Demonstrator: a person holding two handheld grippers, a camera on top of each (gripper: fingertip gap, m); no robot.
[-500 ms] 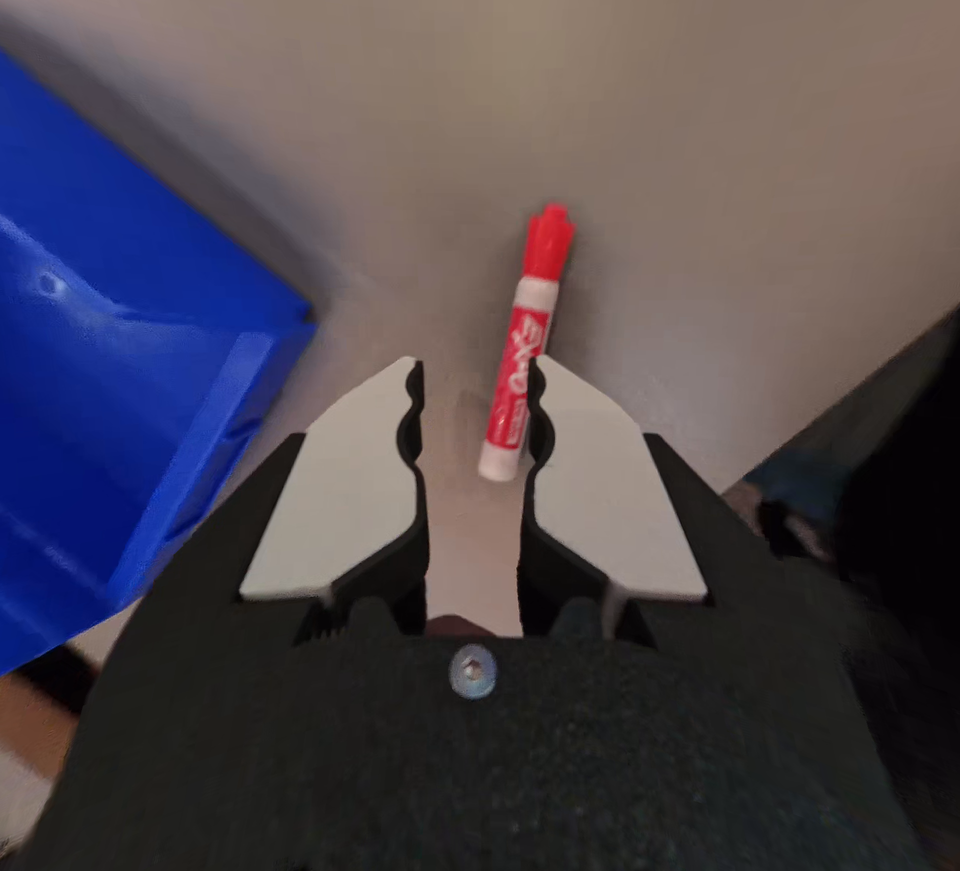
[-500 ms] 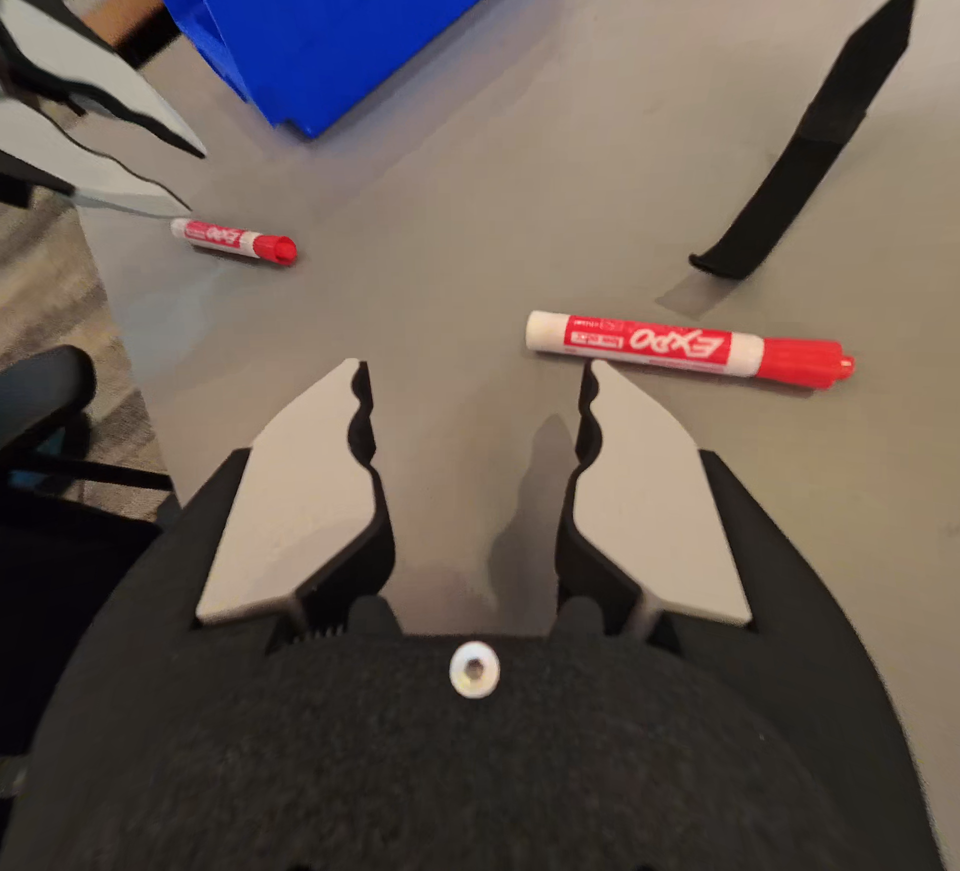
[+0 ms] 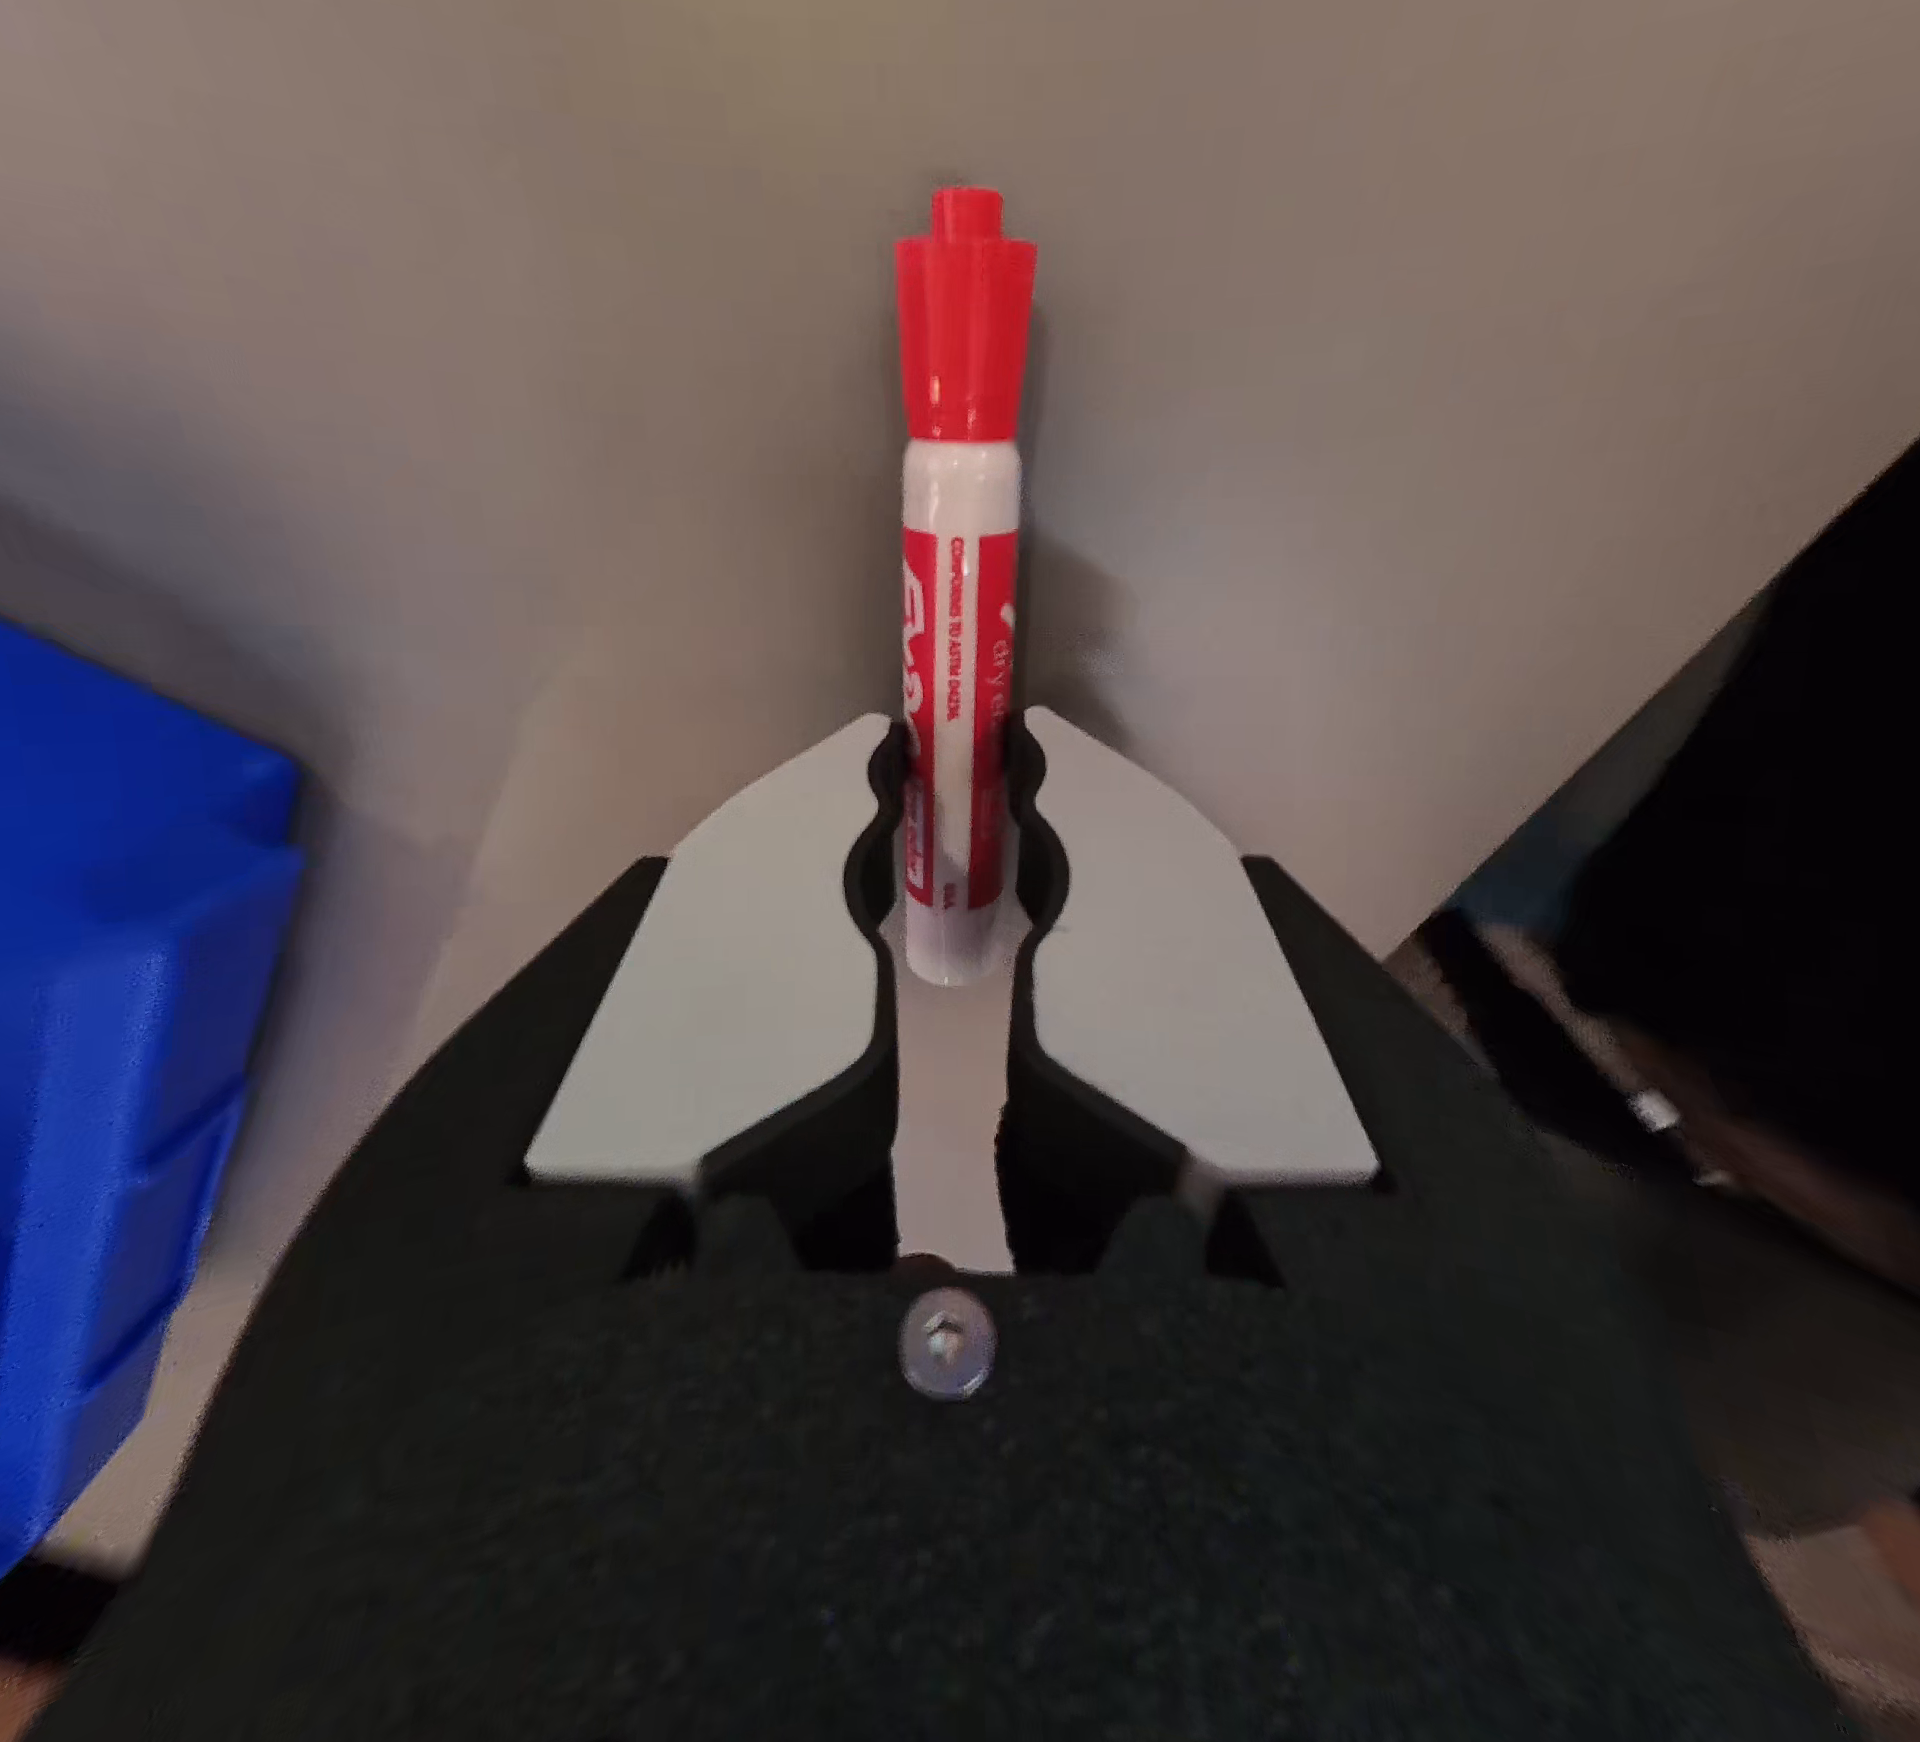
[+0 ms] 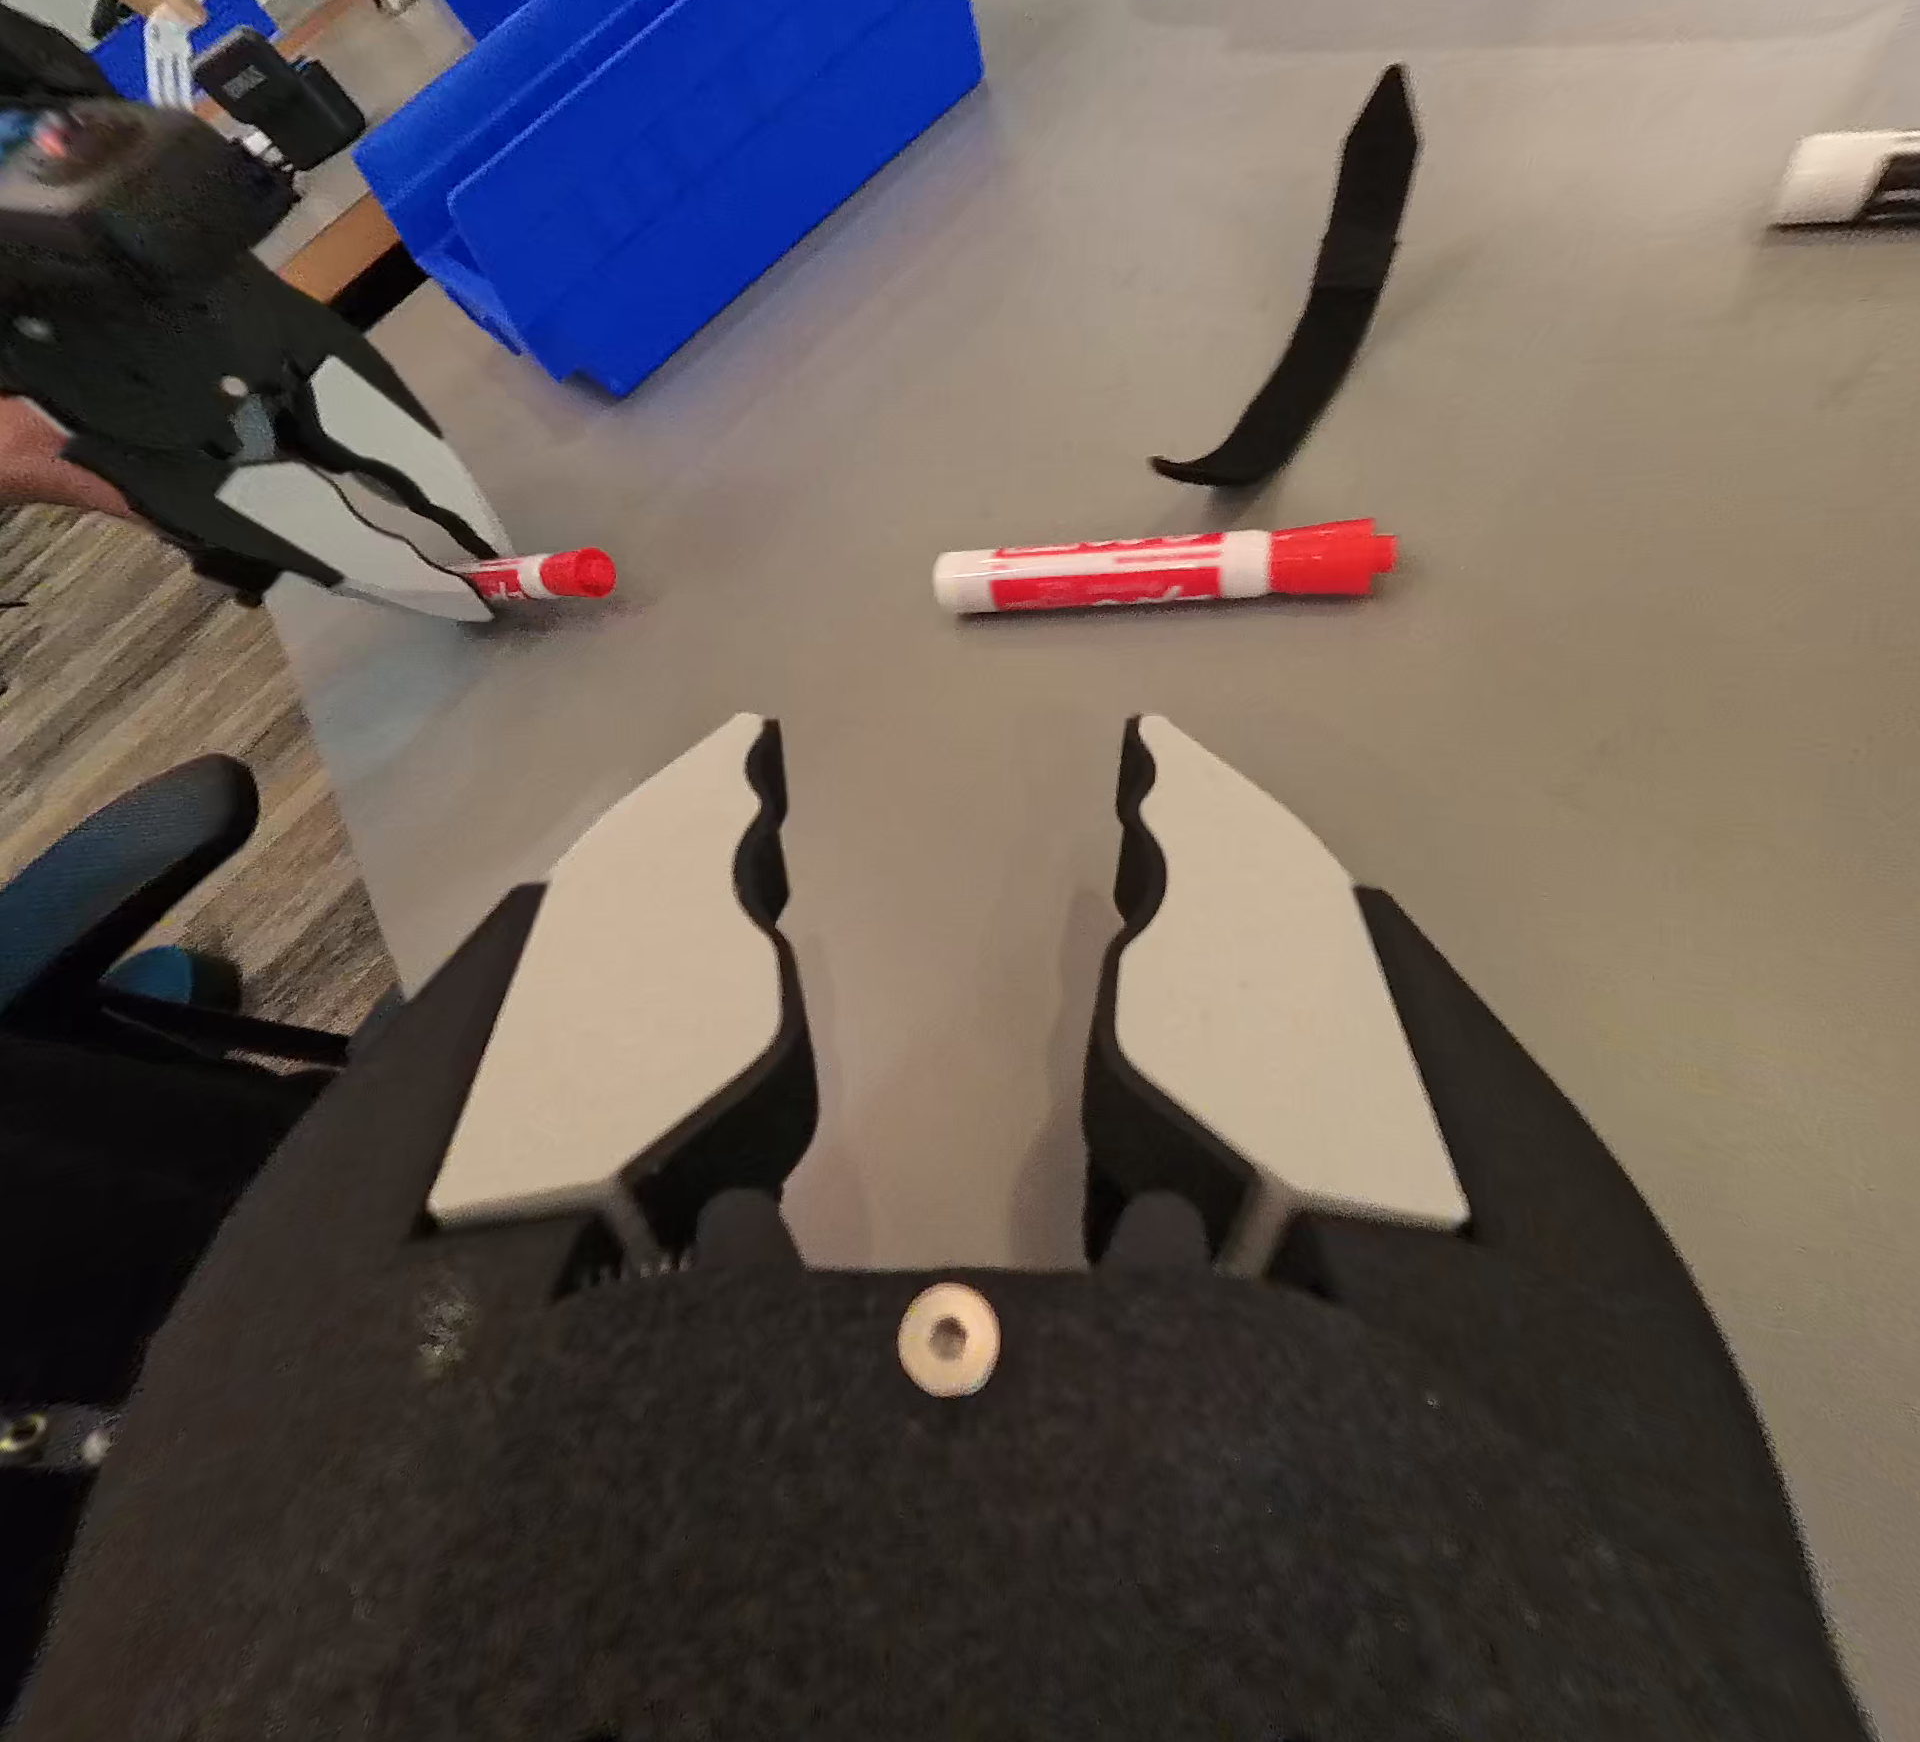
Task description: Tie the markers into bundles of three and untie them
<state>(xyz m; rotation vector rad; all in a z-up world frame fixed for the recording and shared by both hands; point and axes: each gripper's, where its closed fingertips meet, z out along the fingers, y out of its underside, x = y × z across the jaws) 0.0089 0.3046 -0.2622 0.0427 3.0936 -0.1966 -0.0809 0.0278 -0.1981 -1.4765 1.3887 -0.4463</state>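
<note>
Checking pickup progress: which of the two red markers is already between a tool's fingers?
The marker near the table's left edge: its white barrel sits between the left tool fingers. The other marker lies free, ahead of the open right tool.

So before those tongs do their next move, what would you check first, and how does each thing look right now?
1. Left tongs around the nearer red marker: ok, fingers hug its barrel.
2. That marker lifted off the grey table: not ok, it seems to lie on it.
3. Right tongs free: ok, open and empty.
4. Second red marker reachable: ok, lying just ahead of them.
5. Black strap ready: ok, loose beyond that marker.
6. Third marker for the bundle: cannot tell, none in view.
</note>
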